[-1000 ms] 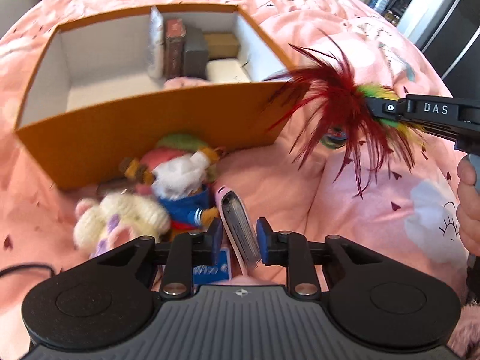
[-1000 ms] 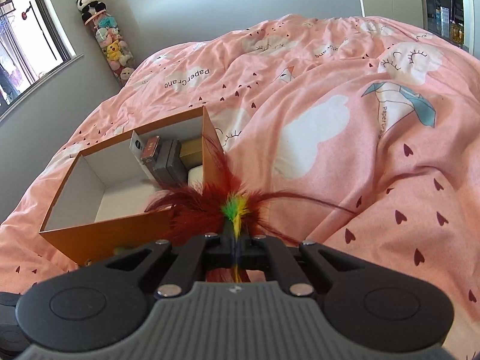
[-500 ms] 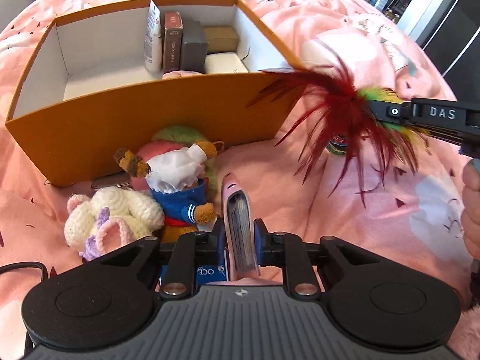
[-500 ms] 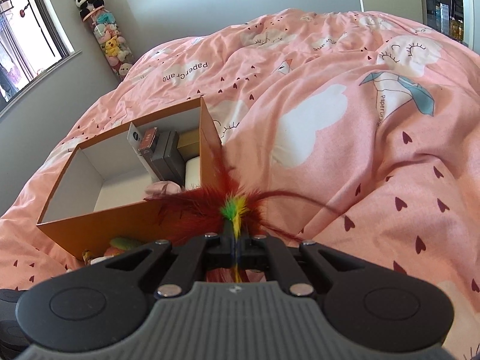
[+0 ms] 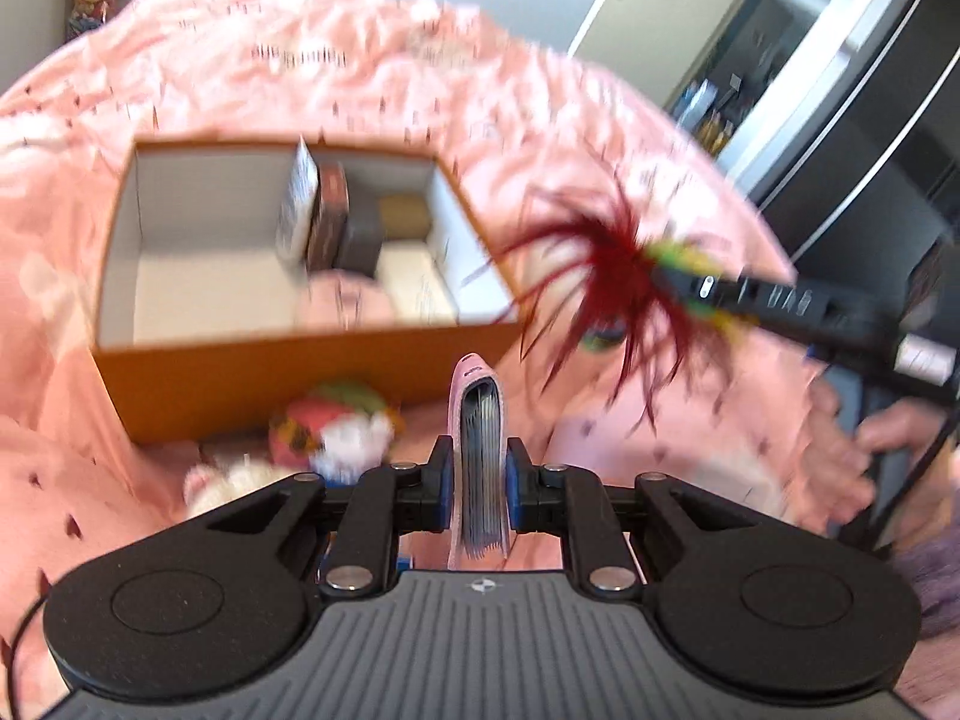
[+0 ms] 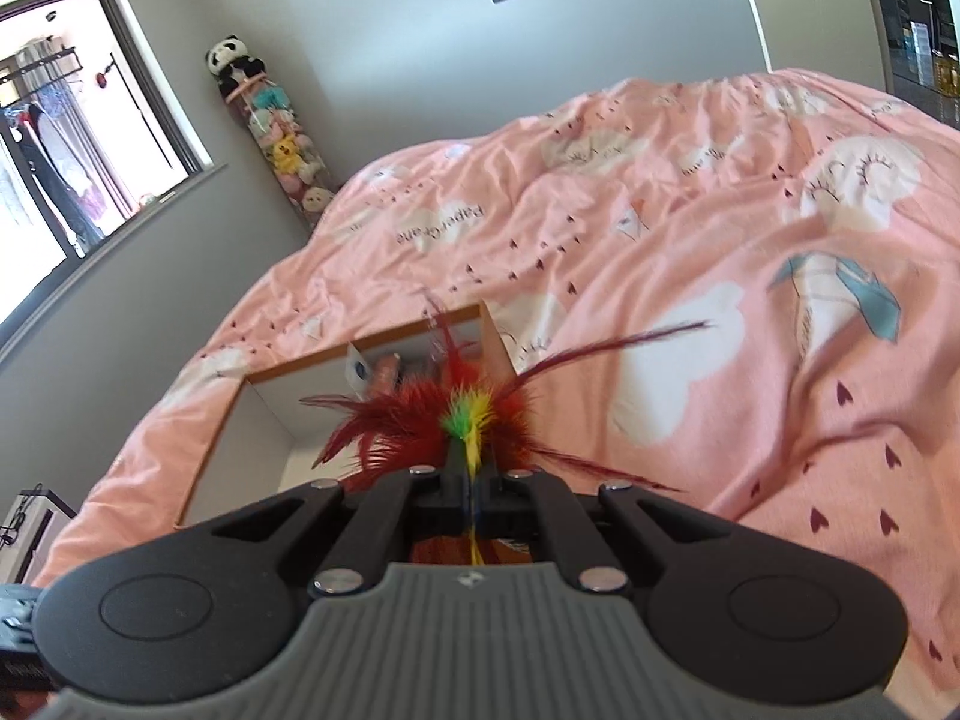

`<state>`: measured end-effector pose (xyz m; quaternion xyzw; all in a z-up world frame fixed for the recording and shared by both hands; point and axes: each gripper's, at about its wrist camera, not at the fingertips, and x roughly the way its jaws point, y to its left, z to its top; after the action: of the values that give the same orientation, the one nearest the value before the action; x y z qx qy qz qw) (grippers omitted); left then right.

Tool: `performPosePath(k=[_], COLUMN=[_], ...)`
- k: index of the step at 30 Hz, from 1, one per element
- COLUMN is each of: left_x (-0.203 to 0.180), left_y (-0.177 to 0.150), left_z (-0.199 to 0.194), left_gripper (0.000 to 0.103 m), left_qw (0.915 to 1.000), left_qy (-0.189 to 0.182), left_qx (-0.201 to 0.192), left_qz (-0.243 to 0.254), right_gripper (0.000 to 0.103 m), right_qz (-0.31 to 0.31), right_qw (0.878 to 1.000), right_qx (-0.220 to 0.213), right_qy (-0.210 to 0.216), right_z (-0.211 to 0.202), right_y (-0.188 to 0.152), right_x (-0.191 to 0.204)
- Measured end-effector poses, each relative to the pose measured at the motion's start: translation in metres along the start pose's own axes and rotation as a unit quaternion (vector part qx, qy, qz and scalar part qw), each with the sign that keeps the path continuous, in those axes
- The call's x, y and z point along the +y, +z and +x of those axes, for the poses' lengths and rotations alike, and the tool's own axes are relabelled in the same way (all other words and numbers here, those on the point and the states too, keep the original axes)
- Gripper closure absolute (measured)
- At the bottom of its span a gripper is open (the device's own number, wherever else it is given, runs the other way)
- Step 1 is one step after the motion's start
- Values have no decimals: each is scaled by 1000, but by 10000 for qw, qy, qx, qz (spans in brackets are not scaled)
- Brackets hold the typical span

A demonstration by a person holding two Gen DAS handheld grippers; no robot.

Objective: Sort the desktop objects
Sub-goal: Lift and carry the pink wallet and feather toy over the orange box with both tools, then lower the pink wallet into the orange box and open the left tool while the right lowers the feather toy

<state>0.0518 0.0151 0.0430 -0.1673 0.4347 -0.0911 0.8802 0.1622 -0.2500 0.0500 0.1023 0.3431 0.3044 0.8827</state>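
Note:
My left gripper (image 5: 478,474) is shut on a pink-covered booklet (image 5: 480,402), held upright and lifted off the bedding. Ahead of it stands the open orange box (image 5: 288,372) with white inner walls. My right gripper (image 6: 470,474) is shut on a feather toy (image 6: 432,420) with red plumes and a green-yellow tuft. In the left wrist view the feather toy (image 5: 606,276) hangs just right of the box's near right corner, with the right gripper (image 5: 678,276) behind it. In the right wrist view the box (image 6: 360,345) lies below the feathers.
Several small boxes (image 5: 327,216) stand upright at the back of the orange box, a pink soft item (image 5: 342,300) in front of them. Plush toys (image 5: 336,426) lie against its near wall. A person's hand (image 5: 852,438) holds the right gripper. Pink duvet (image 6: 720,240) all around.
The left gripper's jaws closed on the pink booklet and lifted it off the bed. Both grippers rose, so the box and plush toys now sit lower and farther away.

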Motion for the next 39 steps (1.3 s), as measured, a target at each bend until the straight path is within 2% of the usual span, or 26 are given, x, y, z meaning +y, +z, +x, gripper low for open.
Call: performPosePath(k=[3,7,12,15,19,23,30,31,33,35,37,39], left_x=[3,2,-1,-4,-2,0,3,4,6,7,7,4], left_y=[16,43,69,76,77,74,74,75,74,72,67,59], left_z=[-14,-14,15,40,71,88,108,112,117,120,122,123], left_gripper=[84,84,84,84,84,84,84,84,84,84,84,84], left_qw=[9993,9942,9818,9699,9545,9394,9160,9140,9079,8977,8852,8656], left_qy=[11,491,899,1068,1416,1476,1637,1660,1726,1798,1823,1853], left_qx=[-382,-795,-691,-514,-162,56,244,281,332,345,399,481], left_qz=[7,541,1522,2128,2619,3093,3655,3692,3805,4007,4261,4627], right_gripper=[102,102,102,102,102,102,101,95,92,77,76,75], right_qz=[-93,-128,-61,10,-21,-94,-68,-88,-215,-278,-272,-195], right_qw=[9999,9994,9980,9968,9954,9929,9907,9907,9917,9937,9950,9960], right_qx=[-65,-93,76,347,750,1071,1286,1301,1234,1058,936,849], right_qy=[84,309,628,713,596,506,432,386,275,247,230,199], right_z=[3,15,44,73,116,153,192,194,191,181,171,161], right_y=[8,23,44,51,51,51,54,53,54,55,56,57], right_x=[6,12,17,18,16,12,3,3,4,3,0,-5])
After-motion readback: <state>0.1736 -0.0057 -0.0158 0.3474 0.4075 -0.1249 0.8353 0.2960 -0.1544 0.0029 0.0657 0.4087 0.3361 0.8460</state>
